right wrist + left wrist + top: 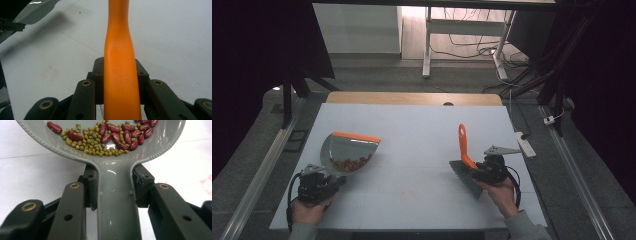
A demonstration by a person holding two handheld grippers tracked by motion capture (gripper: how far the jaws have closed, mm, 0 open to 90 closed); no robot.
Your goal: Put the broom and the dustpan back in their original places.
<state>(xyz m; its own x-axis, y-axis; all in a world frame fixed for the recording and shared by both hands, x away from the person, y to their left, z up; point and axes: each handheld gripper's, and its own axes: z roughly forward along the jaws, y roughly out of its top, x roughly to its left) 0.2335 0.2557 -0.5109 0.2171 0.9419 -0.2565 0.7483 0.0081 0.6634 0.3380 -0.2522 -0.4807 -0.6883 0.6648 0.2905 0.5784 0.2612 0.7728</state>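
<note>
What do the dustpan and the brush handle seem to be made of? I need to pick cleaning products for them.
The dustpan looks like moulded grey plastic with a glossy finish: light glints off its handle, and its rim carries fine moulded ridges. Its orange lip could be rubber or plastic; the look leaves that open. The brush handle appears to be smooth orange plastic with a soft satin sheen and a faint seam line.

White table top (412,145), wooden edge at far side; grey brush bristles (466,176) touch surface near right edge
</note>
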